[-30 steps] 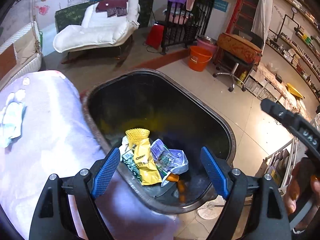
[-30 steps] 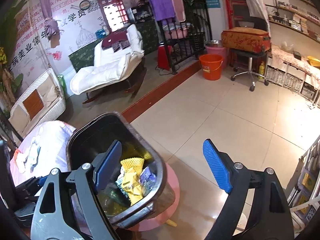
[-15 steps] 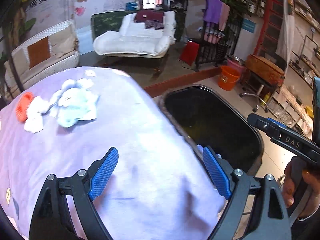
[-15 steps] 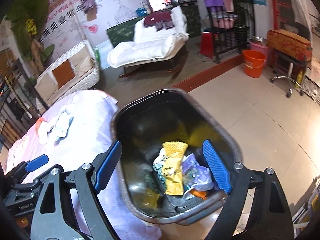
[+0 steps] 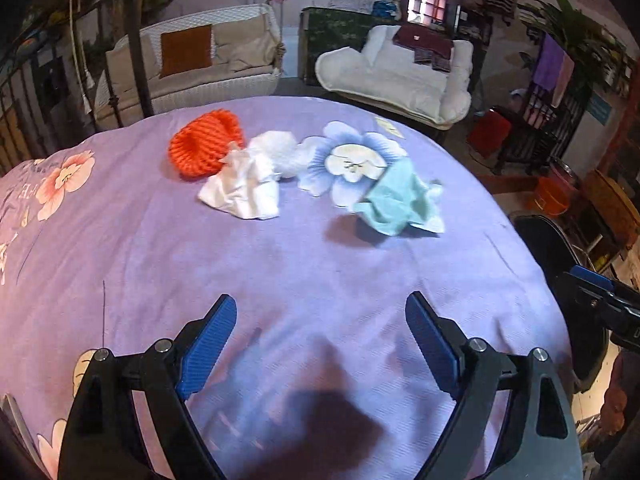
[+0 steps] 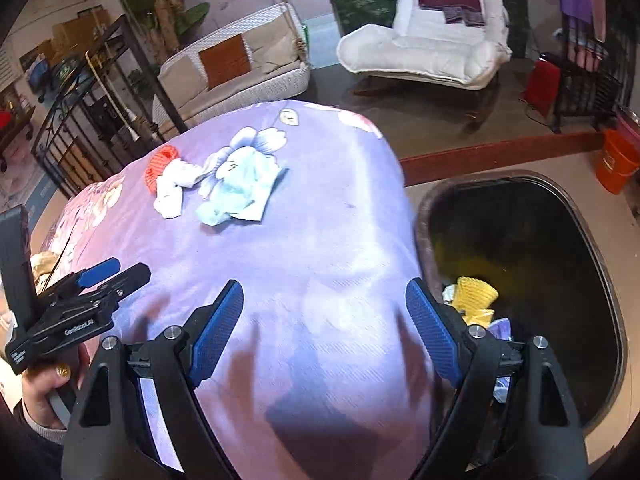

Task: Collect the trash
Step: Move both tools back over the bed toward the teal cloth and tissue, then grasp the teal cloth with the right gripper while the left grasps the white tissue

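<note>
Both grippers point(image 5: 319, 348) point(image 6: 326, 330) now over tablecloth point(image 5: 304, 264)

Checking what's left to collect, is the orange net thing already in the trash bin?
No, the orange net lies on the purple tablecloth beside crumpled white tissue.

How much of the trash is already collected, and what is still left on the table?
Done: a yellow net and wrappers lie in the bin. In hand: nothing; left gripper and right gripper are open and empty. Left: orange net, white tissues and blue tissue on the table.
</note>
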